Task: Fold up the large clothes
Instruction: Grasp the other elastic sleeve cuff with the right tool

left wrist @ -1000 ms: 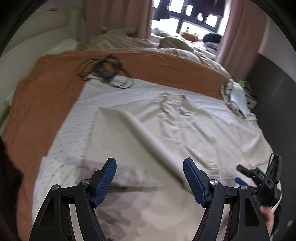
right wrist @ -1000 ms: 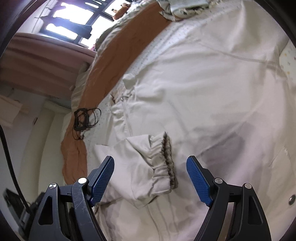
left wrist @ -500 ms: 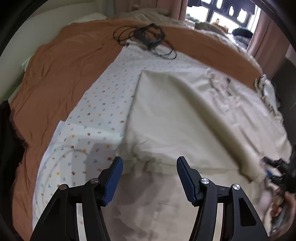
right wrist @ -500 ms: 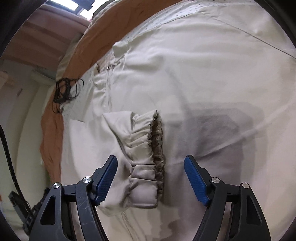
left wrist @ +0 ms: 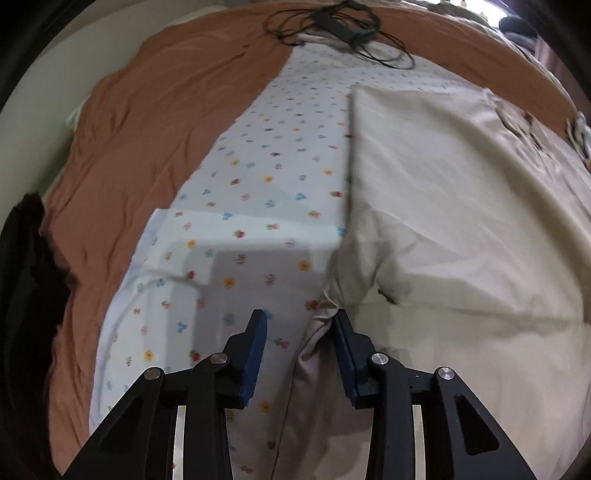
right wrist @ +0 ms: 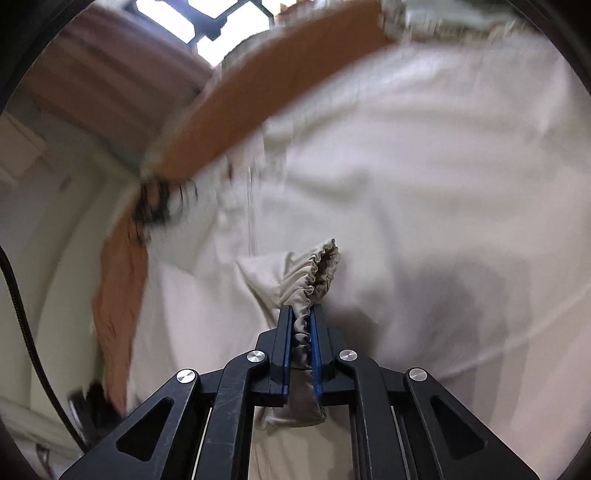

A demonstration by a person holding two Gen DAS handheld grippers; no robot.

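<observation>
Beige jacket (left wrist: 461,206) is spread flat on the bed, filling the right half of the left wrist view and most of the right wrist view; floral sheet (left wrist: 258,192) is seen to its left, orange blanket (left wrist: 159,122) beyond that

Right gripper (right wrist: 302,314): jaws have just been closing and are now clamped on the elastic sleeve cuff (right wrist: 317,273); gathered fabric is squeezed between the blue pads, the ruffled cuff end sticks out just past the tips toward frame centre

Left gripper (left wrist: 301,317): jaws have just been closing, a clear gap is left; the jacket's bunched lower-left corner (left wrist: 332,295) is touched by the right pad only, sheet is seen under the left pad, so no grip yet

Key relation: the corner lies right at the left gripper's tips, slightly right of its centre line; the jacket's side edge runs from there straight up the frame toward the black cables (left wrist: 340,22). Sleeve's long axis runs from the right gripper up-left toward the zip line. Judged: left needs a small shift right before the corner is pinched
</observation>
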